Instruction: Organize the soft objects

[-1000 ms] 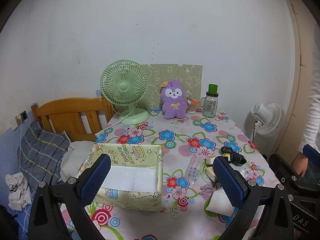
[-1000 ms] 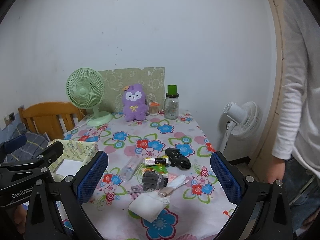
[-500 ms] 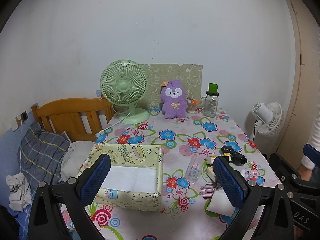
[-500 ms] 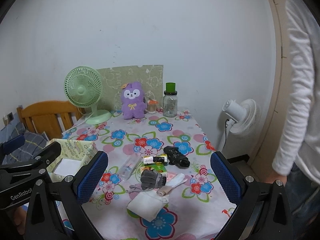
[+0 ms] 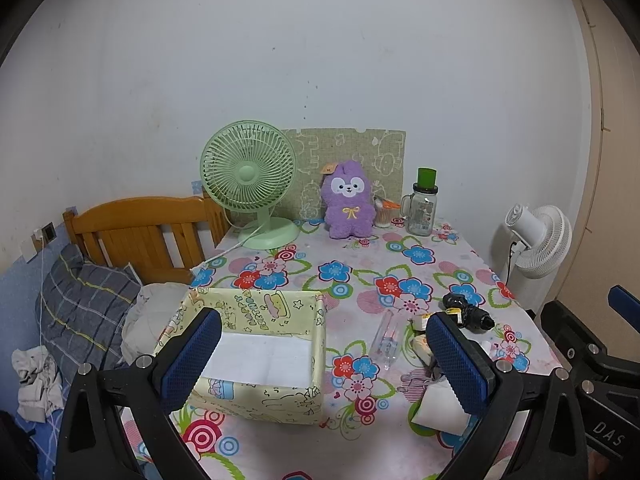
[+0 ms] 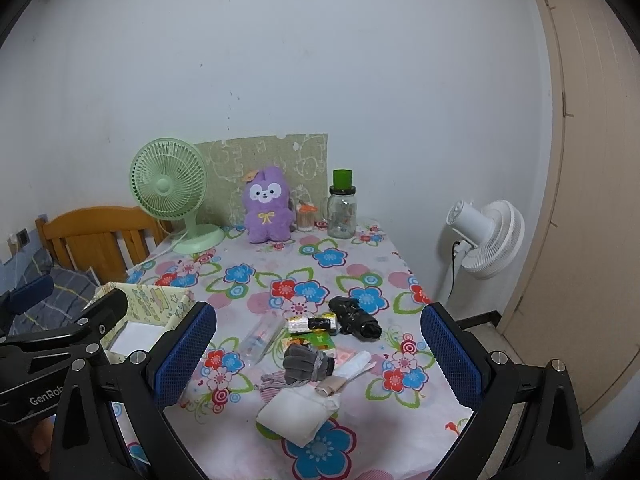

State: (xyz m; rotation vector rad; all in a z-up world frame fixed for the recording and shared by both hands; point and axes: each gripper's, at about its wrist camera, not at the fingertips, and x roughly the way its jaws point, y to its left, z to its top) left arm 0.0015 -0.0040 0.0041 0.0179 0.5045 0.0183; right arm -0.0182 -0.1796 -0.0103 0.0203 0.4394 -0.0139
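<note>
- The left gripper (image 5: 320,354) hovers above the near left part of the bench (image 5: 280,448), its jaws spread wide and holding nothing.
- Right under it, between its blue pads, sits a yellow fabric box (image 5: 256,350) with cartoon prints, open at the top, with a white liner showing on its floor.
- The right gripper (image 6: 318,350) hangs over the near right part of the bench, jaws likewise wide apart and empty.
- Between its fingers lies a small heap of things on the flowered cloth: a grey knit glove (image 6: 307,364) lies just behind a white folded cloth (image 6: 294,410), the two touching or overlapping.
- A beige roll (image 6: 331,385) lies just beside the glove on its right.
- A black bundle (image 6: 354,316) lies further back, next to a small black and white tube (image 6: 312,324).
- A clear plastic vial (image 6: 260,338) lies to the left of the heap, between it and the box.
- At the far edge of the bench a purple plush toy (image 6: 267,210) sits upright against a green patterned board (image 6: 266,164).
- A green desk fan (image 6: 170,186) stands to the left of the toy, a glass jar (image 6: 342,210) with a green cap to its right.
</note>
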